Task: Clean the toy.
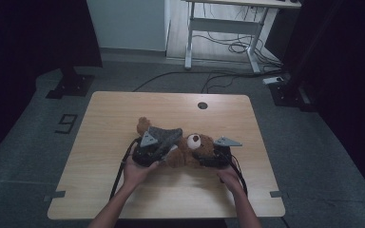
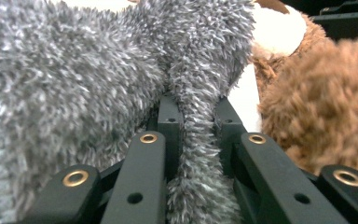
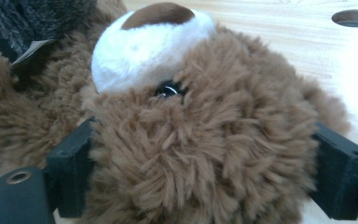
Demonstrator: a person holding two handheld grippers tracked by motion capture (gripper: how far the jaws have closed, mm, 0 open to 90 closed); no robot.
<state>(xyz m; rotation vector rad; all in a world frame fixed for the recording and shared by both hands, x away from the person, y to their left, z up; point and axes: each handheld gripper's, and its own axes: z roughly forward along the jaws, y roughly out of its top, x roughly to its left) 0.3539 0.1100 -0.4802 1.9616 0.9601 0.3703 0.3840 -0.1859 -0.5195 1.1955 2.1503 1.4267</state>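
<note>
The left gripper [image 2: 196,116] pinches a fold of the grey fuzzy cloth [image 2: 74,74] tight. The right gripper [image 3: 200,163], jaws wide, hugs the brown teddy bear's [image 1: 190,149] head. The bear lies mid-table, stretched from ten o'clock to four o'clock.

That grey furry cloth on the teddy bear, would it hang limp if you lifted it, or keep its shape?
Probably limp: the grey furry cloth folds into a thin pinch between the left gripper's jaws and drapes over the teddy bear. It looks light for its size. The shaggy pile likely gives good grip, so it shouldn't slip out easily.
</note>
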